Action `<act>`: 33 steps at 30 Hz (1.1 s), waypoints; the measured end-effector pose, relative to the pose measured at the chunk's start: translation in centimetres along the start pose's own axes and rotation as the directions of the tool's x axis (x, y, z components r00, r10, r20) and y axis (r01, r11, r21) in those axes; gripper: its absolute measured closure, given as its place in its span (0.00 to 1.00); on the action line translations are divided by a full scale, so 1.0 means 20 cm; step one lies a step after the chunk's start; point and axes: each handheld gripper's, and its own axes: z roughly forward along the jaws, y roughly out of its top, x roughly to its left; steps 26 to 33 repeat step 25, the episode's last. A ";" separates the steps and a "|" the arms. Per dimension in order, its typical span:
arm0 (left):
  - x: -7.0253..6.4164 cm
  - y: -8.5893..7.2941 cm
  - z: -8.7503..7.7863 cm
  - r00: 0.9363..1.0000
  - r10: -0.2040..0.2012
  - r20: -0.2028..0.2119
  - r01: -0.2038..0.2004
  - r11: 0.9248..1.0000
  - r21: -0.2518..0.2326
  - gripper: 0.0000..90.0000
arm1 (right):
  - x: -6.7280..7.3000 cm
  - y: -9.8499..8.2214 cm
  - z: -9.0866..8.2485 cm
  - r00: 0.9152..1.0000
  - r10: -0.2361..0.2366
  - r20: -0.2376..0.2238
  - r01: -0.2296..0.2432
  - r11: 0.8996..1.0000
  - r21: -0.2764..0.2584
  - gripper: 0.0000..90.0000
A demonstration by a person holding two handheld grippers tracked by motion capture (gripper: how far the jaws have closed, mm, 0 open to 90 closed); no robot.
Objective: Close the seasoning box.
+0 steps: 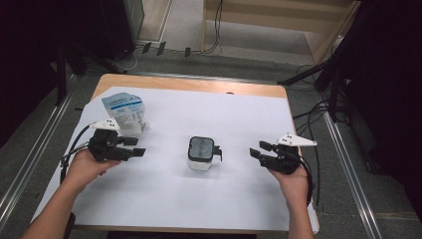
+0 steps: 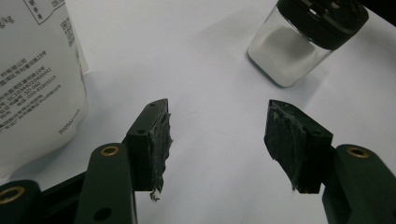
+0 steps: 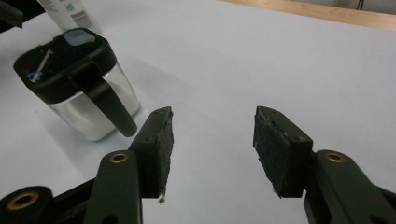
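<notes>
Two grippers flank jar (image 1: 201,153) at centre of worktop (image 1: 239,114): left gripper (image 1: 138,147) and right gripper (image 1: 255,149) each well apart from jar, jaws wide, nothing between. Pouch (image 1: 126,113) stands just beyond left gripper.

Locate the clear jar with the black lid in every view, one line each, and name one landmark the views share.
High view: the jar stands mid-table on the white sheet, between the two tools.
Left gripper view: the jar sits at the top right, beyond the open jaws.
Right gripper view: the jar sits at the upper left, its black handle pointing toward the camera.
Shared landmark: the white pouch behind the jar.
</notes>
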 end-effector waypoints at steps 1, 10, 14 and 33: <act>0.00 0.00 0.00 1.000 -0.001 -0.001 0.001 1.000 -0.002 0.46 | -0.01 -0.01 0.00 1.000 0.004 0.005 -0.004 1.000 0.004 0.53; 0.02 0.00 0.01 1.000 -0.010 -0.009 0.010 1.000 0.003 0.46 | -0.04 -0.04 0.01 0.999 0.023 0.025 -0.024 1.000 0.019 0.53; 0.02 0.00 0.02 1.000 -0.015 -0.010 0.015 1.000 0.001 0.45 | -0.04 -0.04 0.01 1.000 0.020 0.023 -0.020 1.000 0.020 0.53; 0.01 0.00 0.03 0.999 -0.022 -0.033 0.022 1.000 0.005 0.42 | -0.03 -0.04 0.03 0.999 0.006 0.034 -0.007 1.000 0.017 0.46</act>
